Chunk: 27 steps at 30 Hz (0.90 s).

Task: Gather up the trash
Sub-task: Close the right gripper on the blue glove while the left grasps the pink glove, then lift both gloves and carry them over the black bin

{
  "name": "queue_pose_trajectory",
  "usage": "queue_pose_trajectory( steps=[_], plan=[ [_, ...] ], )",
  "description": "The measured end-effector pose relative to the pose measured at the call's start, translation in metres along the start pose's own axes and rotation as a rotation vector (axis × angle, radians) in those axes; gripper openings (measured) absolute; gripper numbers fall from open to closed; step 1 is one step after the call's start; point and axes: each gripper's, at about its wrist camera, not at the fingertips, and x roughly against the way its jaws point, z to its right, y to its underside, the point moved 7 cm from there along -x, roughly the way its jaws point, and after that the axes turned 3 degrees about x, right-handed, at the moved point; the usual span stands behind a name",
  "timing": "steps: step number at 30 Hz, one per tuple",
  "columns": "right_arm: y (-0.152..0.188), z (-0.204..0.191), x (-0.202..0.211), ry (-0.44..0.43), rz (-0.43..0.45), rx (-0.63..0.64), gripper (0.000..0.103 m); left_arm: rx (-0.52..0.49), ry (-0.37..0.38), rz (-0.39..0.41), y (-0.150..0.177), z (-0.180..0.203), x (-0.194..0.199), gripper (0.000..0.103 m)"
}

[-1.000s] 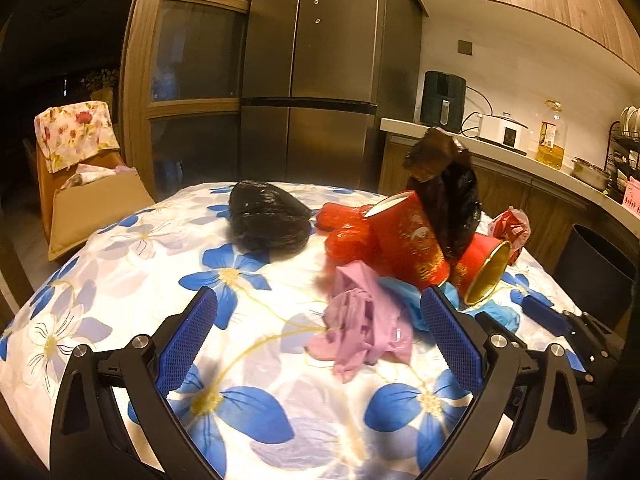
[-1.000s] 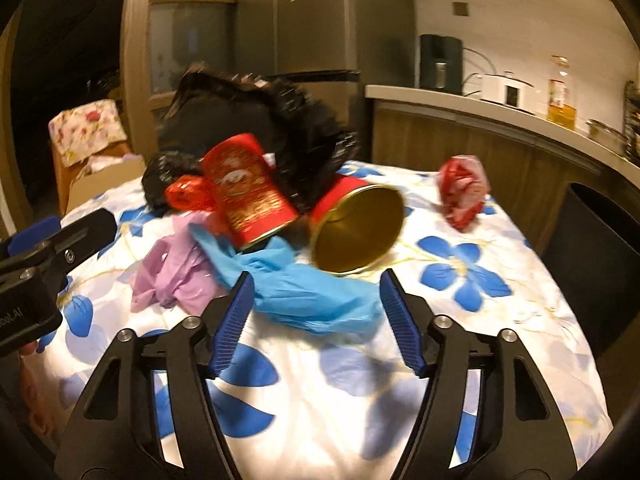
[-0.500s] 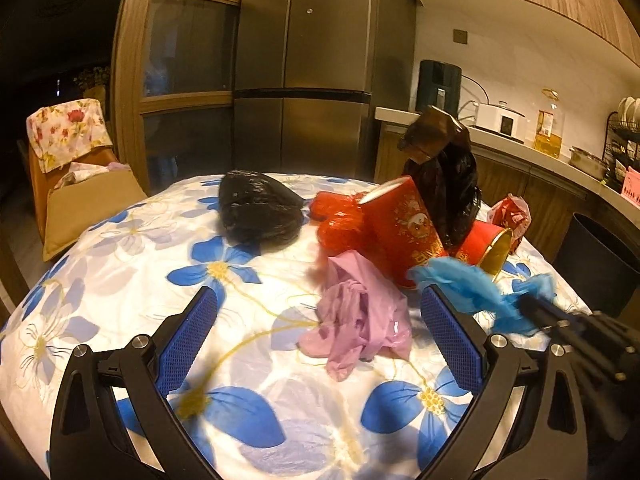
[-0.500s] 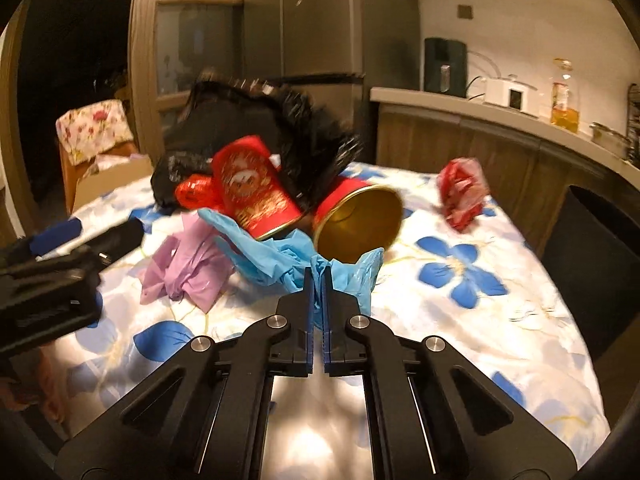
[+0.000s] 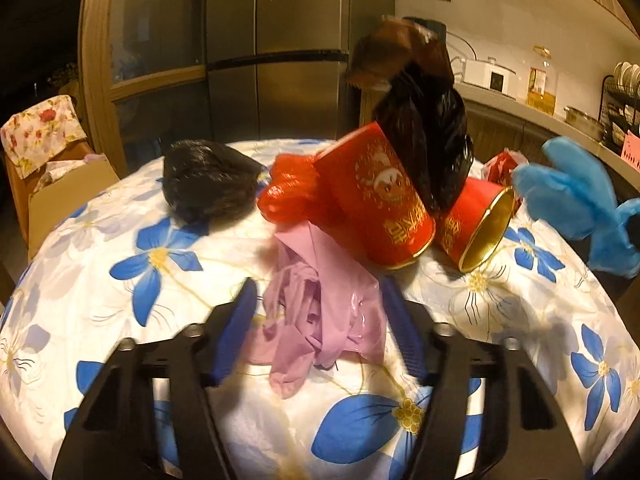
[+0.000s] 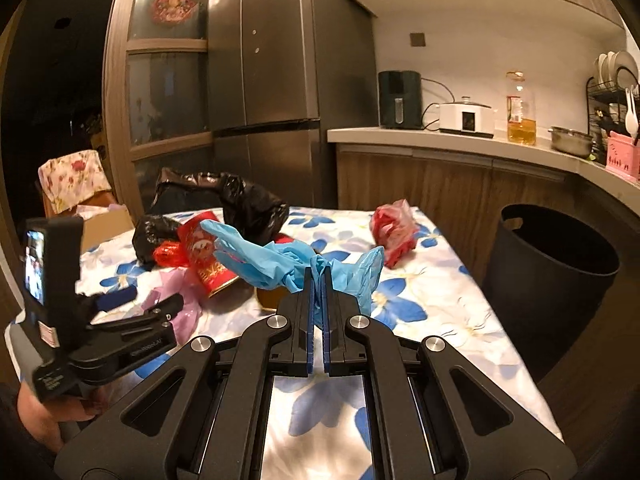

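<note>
Right gripper [image 6: 316, 280] pinches the blue glove [image 6: 276, 262], lifted clear of the worktop [image 6: 432, 312] | left gripper [image 5: 318, 320] closing around the pink glove [image 5: 320, 312], still on the cloth | we judge: bite deep into the folds, lift straight, carry both to the black bin [image 6: 556, 264] at right

Near half of tabletop [image 6: 436, 320] bare. Far half crowded: red tins [image 5: 380, 204], black bags [image 6: 248, 204], pink bag [image 5: 320, 312]. Bin [image 6: 548, 276] beside right edge, mouth apparently unobstructed.
</note>
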Motion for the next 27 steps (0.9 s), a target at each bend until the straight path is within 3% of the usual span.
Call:
queue_pose_trajectory(
  steps=[1, 3, 5, 8, 14, 20, 27],
  plan=[
    [0.000, 0.002, 0.002, 0.003, 0.002, -0.003, 0.003, 0.000, 0.002, -0.004, 0.000, 0.000, -0.001, 0.046],
    [-0.002, 0.004, 0.003, 0.008, 0.003, -0.006, 0.003, 0.001, 0.008, -0.017, 0.002, 0.000, -0.002, 0.026],
    [-0.002, 0.005, 0.005, 0.012, 0.005, -0.008, 0.003, -0.001, 0.015, -0.028, 0.004, 0.001, -0.004, 0.013],
    [-0.004, 0.008, 0.007, 0.021, 0.010, -0.010, 0.003, -0.008, 0.034, -0.035, 0.007, 0.004, -0.003, 0.003],
    [-0.004, 0.015, 0.013, 0.038, 0.014, -0.020, 0.003, 0.025, 0.095, -0.022, 0.010, 0.003, 0.009, 0.001],
    [-0.003, 0.015, 0.016, 0.036, 0.016, -0.028, 0.003, 0.037, 0.104, 0.013, 0.012, -0.004, 0.032, 0.000],
    [-0.003, 0.015, 0.018, 0.036, 0.018, -0.032, 0.003, 0.051, 0.128, 0.098, -0.007, -0.006, 0.068, 0.000]
  ],
)
